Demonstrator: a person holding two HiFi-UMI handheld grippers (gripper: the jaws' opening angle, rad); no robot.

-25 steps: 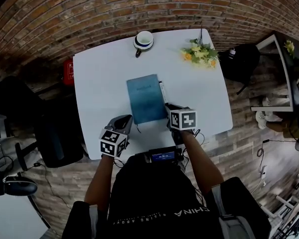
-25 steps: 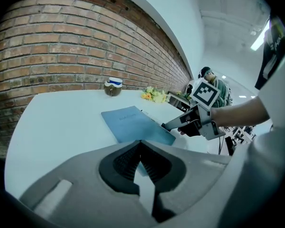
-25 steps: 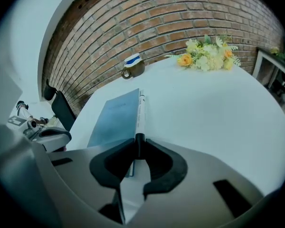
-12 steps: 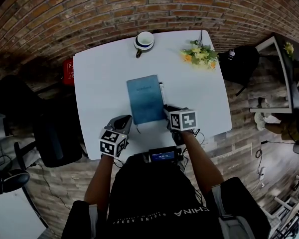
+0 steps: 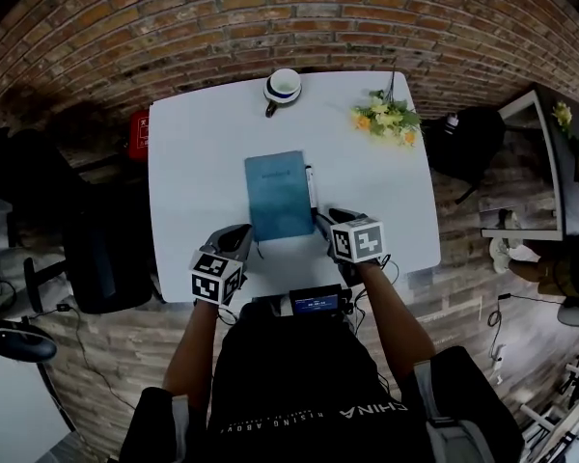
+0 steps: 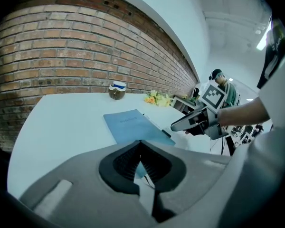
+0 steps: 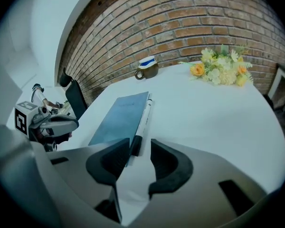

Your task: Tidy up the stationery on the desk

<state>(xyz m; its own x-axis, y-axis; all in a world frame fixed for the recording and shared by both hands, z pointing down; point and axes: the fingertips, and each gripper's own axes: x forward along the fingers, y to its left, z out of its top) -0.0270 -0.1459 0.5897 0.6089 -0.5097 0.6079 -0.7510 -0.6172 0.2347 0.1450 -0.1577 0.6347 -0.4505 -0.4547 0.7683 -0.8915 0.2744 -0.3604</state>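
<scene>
Our right gripper [image 7: 137,152] has just been opening, jaws now apart with the near end of the pen [image 7: 143,118] loose between them. The blue notebook [image 7: 118,120] lies just left of it. Our left gripper [image 6: 140,161] is closed and empty, with the notebook's corner just ahead.

"CHINA" upside down on black shirt [image 5: 299,374]; print on blue notebook [image 5: 278,196] illegible

Looks like a small office or studio. Bare brick wall [image 5: 270,17] behind a white counter [image 5: 193,162] bearing mug [image 5: 282,87], flowers [image 5: 386,119] and blue notebook [image 5: 278,196]. Black office chair [image 5: 101,254] just beside.
</scene>
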